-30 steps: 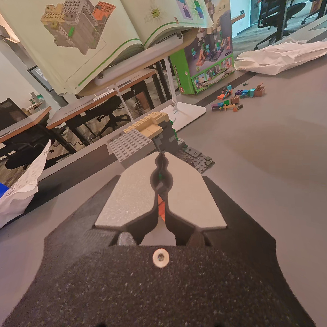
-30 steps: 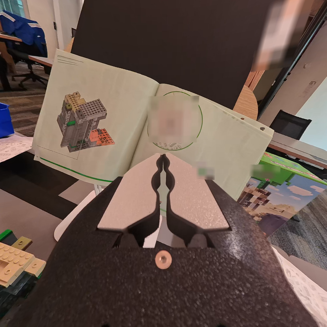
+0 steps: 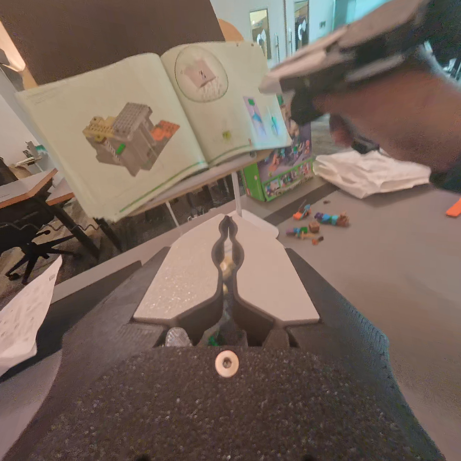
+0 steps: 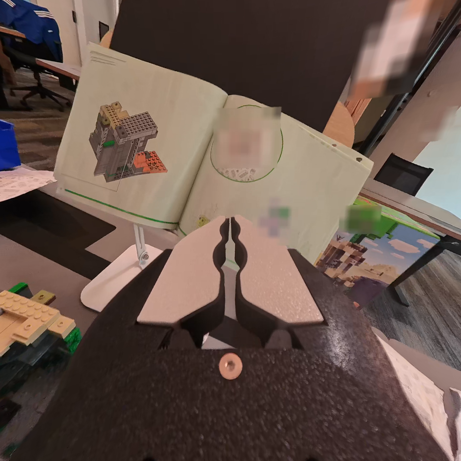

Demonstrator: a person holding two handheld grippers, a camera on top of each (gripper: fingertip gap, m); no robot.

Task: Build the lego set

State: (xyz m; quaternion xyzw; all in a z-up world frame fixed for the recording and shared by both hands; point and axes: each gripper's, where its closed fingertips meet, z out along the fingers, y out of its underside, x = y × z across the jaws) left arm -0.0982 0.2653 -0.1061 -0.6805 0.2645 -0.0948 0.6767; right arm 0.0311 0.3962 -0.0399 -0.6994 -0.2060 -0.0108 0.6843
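Left gripper fingertips pressed together, empty, before the open pale-green instruction booklet on its stand. Right gripper nearly closed, empty, facing the booklet's right page.

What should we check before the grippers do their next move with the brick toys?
1. Left hand-held gripper shut: ok, fingertips meet.
2. Right hand-held gripper shut: ok, nothing held.
3. Open pale-green instruction booklet readable on its white stand: ok.
4. Tan-and-grey brick model within reach: ok, beside the right hand-held gripper.
5. Small colourful loose brick figures on the grey table: ok, apart from both.
6. Model complete: cannot tell.
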